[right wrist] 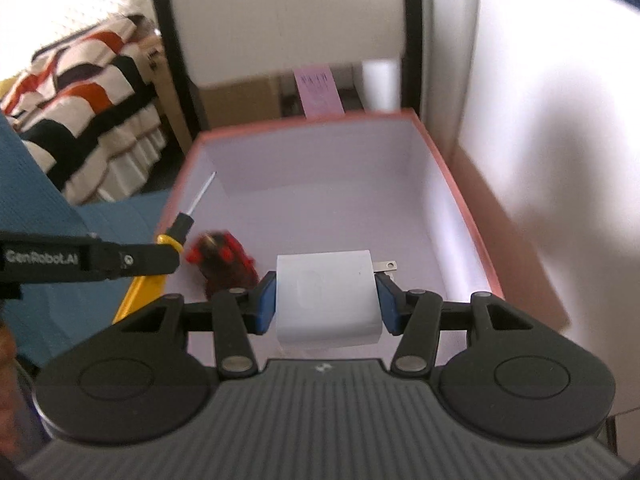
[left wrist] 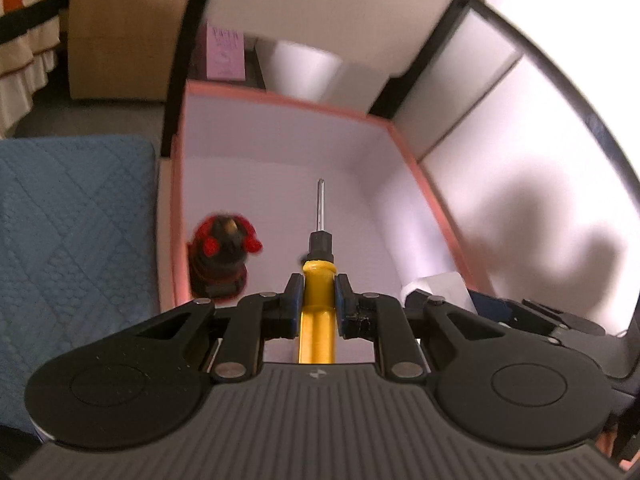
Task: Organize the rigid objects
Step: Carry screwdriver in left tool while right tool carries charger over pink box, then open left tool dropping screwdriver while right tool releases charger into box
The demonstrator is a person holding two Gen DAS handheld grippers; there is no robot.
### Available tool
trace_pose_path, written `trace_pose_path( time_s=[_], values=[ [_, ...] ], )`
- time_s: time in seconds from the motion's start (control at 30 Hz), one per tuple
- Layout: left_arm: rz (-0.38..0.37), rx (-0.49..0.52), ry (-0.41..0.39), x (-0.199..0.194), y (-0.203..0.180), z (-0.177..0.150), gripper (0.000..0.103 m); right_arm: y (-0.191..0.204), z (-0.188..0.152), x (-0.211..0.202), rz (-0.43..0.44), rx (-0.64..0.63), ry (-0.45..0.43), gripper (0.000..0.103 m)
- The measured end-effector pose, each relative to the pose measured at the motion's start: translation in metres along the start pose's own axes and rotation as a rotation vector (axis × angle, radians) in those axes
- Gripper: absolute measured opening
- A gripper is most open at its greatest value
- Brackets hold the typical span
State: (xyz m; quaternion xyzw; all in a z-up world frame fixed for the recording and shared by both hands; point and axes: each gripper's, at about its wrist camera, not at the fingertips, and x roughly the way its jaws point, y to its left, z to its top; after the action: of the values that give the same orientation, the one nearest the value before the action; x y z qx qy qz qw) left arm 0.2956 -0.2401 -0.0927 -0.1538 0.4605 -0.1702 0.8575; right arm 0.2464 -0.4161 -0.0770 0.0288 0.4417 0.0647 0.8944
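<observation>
The delivery step appears to be in hand: two rigid objects are being carried over an open box [right wrist: 460, 216] with salmon-pink rims and a pale lining, and neither has been let go. The left tongs [left wrist: 318, 300] are pressed together on the yellow handle of a screwdriver [left wrist: 318, 280], whose black collar and thin metal shaft point forward over the box floor. The right tongs [right wrist: 326, 304] are pinching a white charger block [right wrist: 326, 296] by its sides between blue pads, its metal prongs jutting to the right. One object is already lying in the box near its left wall: a red-and-black item [left wrist: 220, 256], too blurred to be identified. In the right wrist view the left tongs are seen at the box's left rim, with the screwdriver tip slanting inward. The next move is judged to call for each load to be lowered close to the lining before the tongs are spread, with the screwdriver laid flat clear of the red-and-black item and the charger set in the bare middle, so that nothing is dropped from a height or knocked. Whether the box rests on a desk cannot be told. Beside it lies a blue quilted cushion [left wrist: 72, 232]; a striped frilled bedcover [right wrist: 80, 128], a pale wooden cabinet [left wrist: 120, 40], a pink card [right wrist: 318, 90] and white panels in black frames are seen beyond.
</observation>
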Motion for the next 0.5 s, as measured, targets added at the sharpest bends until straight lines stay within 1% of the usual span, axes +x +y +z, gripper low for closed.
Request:
trace_pose_path(
  time_s=[0.2, 0.43, 0.5],
  values=[
    [0.015, 0.005, 0.06, 0.021, 0.001, -0.013, 0.019, -0.006, -0.016, 0.024, 0.001, 0.028, 0.066, 0.054],
    [0.016, -0.019, 0.067, 0.027, 0.013, -0.022, 0.019, -0.009, -0.029, 0.043, 0.013, 0.038, 0.133, 0.055],
    [0.016, -0.025, 0.065, 0.025, 0.017, -0.021, 0.019, -0.01, -0.033, 0.042, 0.01, 0.021, 0.132, 0.055]
  ],
)
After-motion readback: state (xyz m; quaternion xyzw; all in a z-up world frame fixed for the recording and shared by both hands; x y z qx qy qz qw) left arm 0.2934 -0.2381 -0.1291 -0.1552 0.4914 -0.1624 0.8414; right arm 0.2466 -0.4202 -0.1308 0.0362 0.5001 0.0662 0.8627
